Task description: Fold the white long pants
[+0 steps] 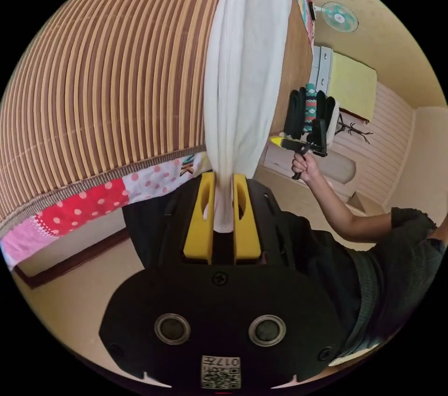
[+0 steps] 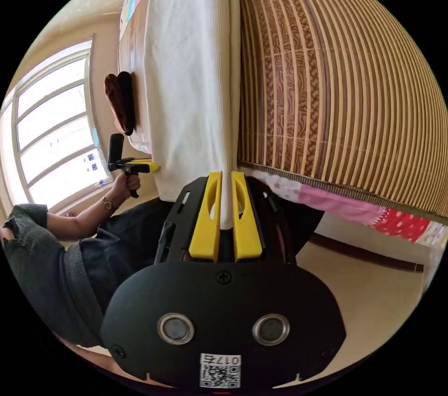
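1. In the left gripper view, the left gripper [image 1: 223,209] has its two yellow jaws pressed together on a bunched end of the white pants [image 1: 242,65], with the cloth pinched between them.
2. From that pinch the pants run away from the camera as a long, narrow strip that lies across the striped bamboo mat [image 1: 107,69] on the bed.
3. A patchwork quilt [image 1: 93,202] with red and pink dotted squares shows below the mat's bound edge, hanging over the side of the bed above the pale floor [image 1: 70,293].
4. The right gripper [image 1: 298,144] also appears in the left gripper view, held in the person's hand [image 1: 305,170] just beside the far edge of the pants; its yellow tip points at the cloth.
5. In the right gripper view, the right gripper [image 2: 226,209] has its yellow jaws closed on an edge of the pants [image 2: 186,69], which are clamped between them.
6. Here the pants look wider and lie flat on the mat [image 2: 336,88], with a folded edge along the side next to the mat's bare part.
7. The left gripper [image 2: 133,163] shows at the far side of the pants in the person's other hand [image 2: 123,184], its tip touching the cloth.
8. A window [image 2: 51,135] sits behind that hand, and a wall fan [image 1: 339,17] shows in the left gripper view.
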A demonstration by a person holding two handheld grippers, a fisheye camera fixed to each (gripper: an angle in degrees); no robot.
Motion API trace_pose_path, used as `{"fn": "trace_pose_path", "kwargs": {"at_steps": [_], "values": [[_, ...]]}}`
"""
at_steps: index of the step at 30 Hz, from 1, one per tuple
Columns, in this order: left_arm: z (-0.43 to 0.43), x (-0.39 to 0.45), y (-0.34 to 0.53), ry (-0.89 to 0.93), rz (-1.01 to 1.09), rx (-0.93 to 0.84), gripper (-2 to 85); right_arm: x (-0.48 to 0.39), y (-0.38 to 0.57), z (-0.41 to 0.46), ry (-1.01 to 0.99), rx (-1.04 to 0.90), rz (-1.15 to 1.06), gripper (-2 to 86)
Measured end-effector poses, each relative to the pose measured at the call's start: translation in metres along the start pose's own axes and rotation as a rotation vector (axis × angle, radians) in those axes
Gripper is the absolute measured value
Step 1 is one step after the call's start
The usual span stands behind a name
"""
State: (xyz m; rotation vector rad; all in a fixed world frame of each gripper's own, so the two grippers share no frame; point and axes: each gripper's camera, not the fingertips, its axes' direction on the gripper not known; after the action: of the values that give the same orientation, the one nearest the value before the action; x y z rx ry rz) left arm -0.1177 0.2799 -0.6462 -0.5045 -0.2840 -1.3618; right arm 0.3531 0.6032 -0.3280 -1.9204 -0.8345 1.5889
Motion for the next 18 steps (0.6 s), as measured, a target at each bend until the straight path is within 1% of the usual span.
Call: {"fn": "trace_pose_path", "kwargs": {"at_steps": [2,4,6,7,8,11,16,18], "values": [[-0.024,-0.008,-0.018,0.083,0.027,0.136,12.0,0.018,0.000,-0.018,-0.111,0.086,0.028,12.5],[-0.040,-0.016,-0.040,0.148,0.044,0.210,12.9,0.030,-0.009,-0.032,-0.207,0.163,0.018,14.3],[-0.052,-0.018,-0.065,0.127,0.072,0.240,13.8,0.042,-0.033,-0.038,-0.302,0.202,-0.004,16.0],[-0.056,-0.017,-0.084,0.091,0.092,0.232,14.8,0.043,-0.040,-0.039,-0.317,0.205,-0.011,16.5],[-0.056,-0.015,-0.103,0.095,0.130,0.204,15.3,0.044,-0.054,-0.038,-0.341,0.208,-0.031,16.9],[-0.048,-0.010,-0.143,0.165,0.187,0.133,15.7,0.037,-0.091,-0.033,-0.357,0.186,-0.081,17.2],[-0.023,0.002,-0.177,0.164,0.211,0.028,13.4,0.020,-0.136,-0.018,-0.398,0.147,-0.129,15.5],[-0.014,0.006,-0.178,0.130,0.211,-0.014,11.5,0.014,-0.146,-0.006,-0.390,0.112,-0.124,12.5]]}}
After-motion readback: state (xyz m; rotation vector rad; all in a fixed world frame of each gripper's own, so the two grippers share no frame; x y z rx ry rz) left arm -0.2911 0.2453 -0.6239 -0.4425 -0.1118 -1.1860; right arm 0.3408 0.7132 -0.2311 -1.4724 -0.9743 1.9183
